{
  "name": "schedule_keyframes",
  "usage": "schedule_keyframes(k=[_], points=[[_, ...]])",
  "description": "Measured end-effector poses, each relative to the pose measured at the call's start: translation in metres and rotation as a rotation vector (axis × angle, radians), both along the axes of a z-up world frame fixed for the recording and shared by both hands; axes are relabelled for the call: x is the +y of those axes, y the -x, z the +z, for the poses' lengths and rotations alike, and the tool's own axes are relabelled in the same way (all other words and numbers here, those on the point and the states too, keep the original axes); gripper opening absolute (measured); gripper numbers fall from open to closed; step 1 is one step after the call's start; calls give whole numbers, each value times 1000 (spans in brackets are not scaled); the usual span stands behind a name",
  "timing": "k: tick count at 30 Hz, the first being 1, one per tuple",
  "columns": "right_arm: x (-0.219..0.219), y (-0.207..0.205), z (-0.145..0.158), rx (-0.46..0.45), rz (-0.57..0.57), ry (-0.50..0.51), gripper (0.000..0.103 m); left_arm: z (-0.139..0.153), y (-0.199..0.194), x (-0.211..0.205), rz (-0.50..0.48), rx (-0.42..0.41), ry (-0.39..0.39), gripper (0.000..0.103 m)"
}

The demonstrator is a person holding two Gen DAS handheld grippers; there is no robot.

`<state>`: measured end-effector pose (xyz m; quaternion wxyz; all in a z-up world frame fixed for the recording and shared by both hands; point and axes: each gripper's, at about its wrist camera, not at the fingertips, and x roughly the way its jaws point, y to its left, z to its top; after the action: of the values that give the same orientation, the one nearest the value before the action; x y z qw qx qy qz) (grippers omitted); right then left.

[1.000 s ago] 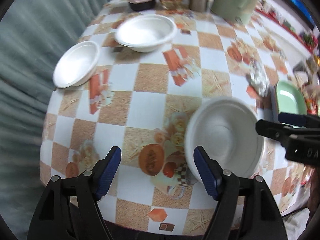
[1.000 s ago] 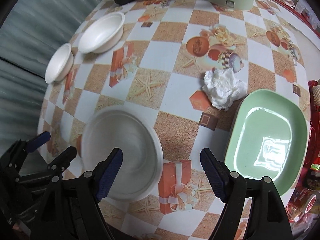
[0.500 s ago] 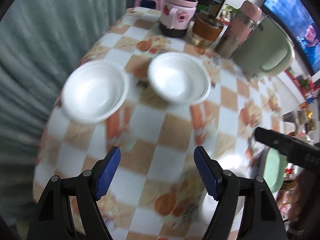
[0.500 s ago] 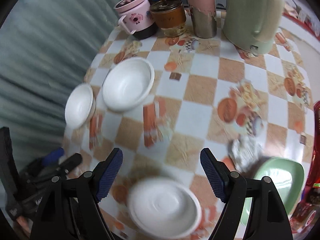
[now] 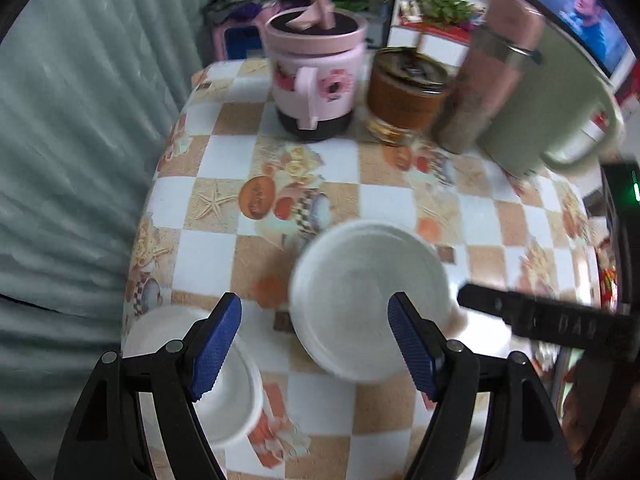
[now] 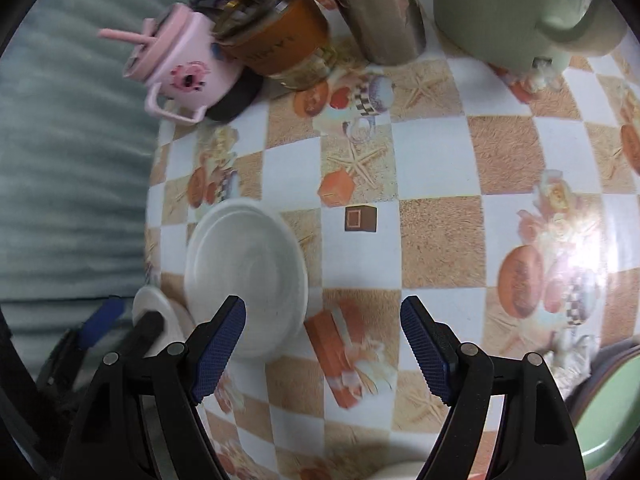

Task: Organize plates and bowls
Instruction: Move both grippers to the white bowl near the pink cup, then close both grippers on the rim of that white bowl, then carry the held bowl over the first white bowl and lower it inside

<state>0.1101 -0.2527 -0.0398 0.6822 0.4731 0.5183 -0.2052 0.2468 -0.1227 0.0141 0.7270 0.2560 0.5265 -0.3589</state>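
Note:
A larger white bowl [image 5: 368, 300] sits on the checkered table, between my left gripper's fingers in the left wrist view and in front of my right gripper's left finger [image 6: 218, 346] in the right wrist view [image 6: 246, 276]. A smaller white bowl [image 5: 224, 388] lies by the table's left edge, under my left gripper's left finger; its rim also shows in the right wrist view [image 6: 154, 306]. My left gripper [image 5: 316, 346] is open and empty. My right gripper [image 6: 322, 350] is open and empty. A green plate [image 6: 612, 412] shows at the lower right. A white rim [image 6: 400, 472] peeks in at the bottom edge.
At the back stand a pink lidded mug [image 5: 316, 80], an amber jar [image 5: 404, 92], a pink-and-steel flask [image 5: 488, 80] and a large green pitcher [image 5: 552, 104]. Crumpled white paper [image 6: 568, 352] lies near the green plate. A grey curtain [image 5: 80, 160] hangs past the table's left edge.
Both grippers have moved forward and lower toward the two far white bowls. The near white bowl and most of the green plate have slipped out of view.

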Motion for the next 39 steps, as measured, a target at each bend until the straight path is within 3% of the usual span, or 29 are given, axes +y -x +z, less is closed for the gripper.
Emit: schedule_keyframes(k=[8,15,16,17,18,19,20,23,25,30,39], points=[[3,-12,-27,43,-60,-49,81,-47,-17,-21,35,45,-104,79],[5,-23,-42,53,-75,-72,80,-65,-25,-20,97,20,-106,75],[7,-25,-45,60,-72,-78,72,-68,-25,-19,96,35,-102,63],[10,-26,-45,63,-64,-64,65,-72,-24,-19,92,48,-109,43],[11,-28,-43,53,-50,-54,57,-76,-22,-20,84,57,-125,33],[14,-33,-45,34,-11,-88,31,-79,-21,-22,77,62,-140,25],[16,-34,-49,31,5,-128,16,-82,-16,-23,63,48,-160,24],[21,-34,-49,70,11,-115,16,-78,-2,-24,29,-8,-161,22],[23,-34,-47,77,18,-72,15,-77,1,-23,25,-3,-154,21],[18,-25,-45,73,10,-82,14,-69,10,-19,7,6,-130,18],[25,-3,-25,83,98,-1,14,-62,28,-8,33,29,-116,18]])
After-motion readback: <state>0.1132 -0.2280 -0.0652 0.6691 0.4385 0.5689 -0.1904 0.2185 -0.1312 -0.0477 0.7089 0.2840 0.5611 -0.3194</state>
